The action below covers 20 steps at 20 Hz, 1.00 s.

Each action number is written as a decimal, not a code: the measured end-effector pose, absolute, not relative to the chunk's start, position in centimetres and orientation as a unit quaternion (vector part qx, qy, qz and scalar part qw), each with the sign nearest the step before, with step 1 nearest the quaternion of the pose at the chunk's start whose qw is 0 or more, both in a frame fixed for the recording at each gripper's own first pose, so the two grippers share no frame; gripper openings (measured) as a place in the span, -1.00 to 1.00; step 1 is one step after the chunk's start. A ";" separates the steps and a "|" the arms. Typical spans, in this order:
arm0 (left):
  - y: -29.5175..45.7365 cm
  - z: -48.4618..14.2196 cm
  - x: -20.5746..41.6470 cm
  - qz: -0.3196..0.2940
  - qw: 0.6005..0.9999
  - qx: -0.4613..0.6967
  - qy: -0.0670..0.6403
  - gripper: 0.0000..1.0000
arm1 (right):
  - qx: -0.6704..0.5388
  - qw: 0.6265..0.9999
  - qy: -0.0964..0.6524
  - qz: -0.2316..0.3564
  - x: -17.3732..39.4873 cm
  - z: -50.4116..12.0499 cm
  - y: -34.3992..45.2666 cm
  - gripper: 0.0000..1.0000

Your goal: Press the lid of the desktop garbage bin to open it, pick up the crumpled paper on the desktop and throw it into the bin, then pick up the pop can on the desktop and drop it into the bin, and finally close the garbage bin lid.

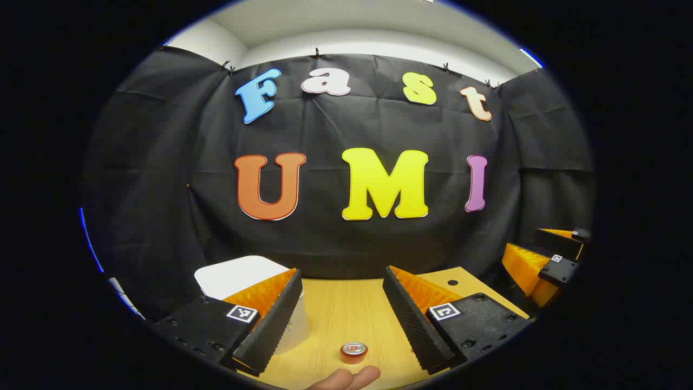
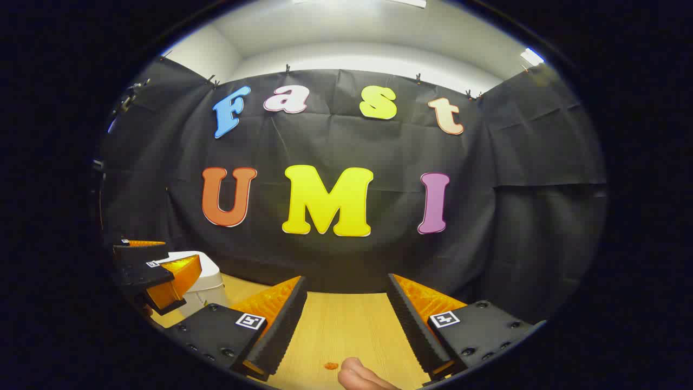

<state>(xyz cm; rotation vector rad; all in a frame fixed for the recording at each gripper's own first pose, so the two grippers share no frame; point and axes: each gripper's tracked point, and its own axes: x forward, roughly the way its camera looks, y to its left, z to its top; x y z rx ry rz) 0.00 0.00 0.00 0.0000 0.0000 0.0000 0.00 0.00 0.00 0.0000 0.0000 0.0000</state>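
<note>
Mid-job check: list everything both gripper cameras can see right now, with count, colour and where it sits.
Garbage bin: one, white, lid down, far left of the desktop, partly behind the left claw's finger; also at the left in the right gripper view.
Pop can: one, red with a silver top, upright on the desktop near its front edge, between the left claw's fingers as seen.
Desktop: one, light wood, with a small dark hole toward the far right.
Small orange speck: one, on the wood; too small to identify.
Left claw: open, above the desktop, empty.
Right claw: open, empty.
Fingertips: at the bottom edge of each view.
</note>
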 end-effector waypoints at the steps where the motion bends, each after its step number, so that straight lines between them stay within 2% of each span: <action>1: -0.1 0.2 0.0 0.000 1.000 -0.002 -0.001 0.98 | 0.001 1.000 0.003 0.003 0.3 -0.2 0.2 0.88; 5: -0.2 -0.8 0.7 0.000 1.000 -0.002 0.009 0.98 | 0.005 1.000 0.006 -0.006 1.1 -0.5 0.1 0.88; 20: 0.2 -1.6 0.9 0.007 1.000 0.006 0.026 0.98 | -0.026 0.999 0.008 0.037 1.1 -1.3 3.0 0.88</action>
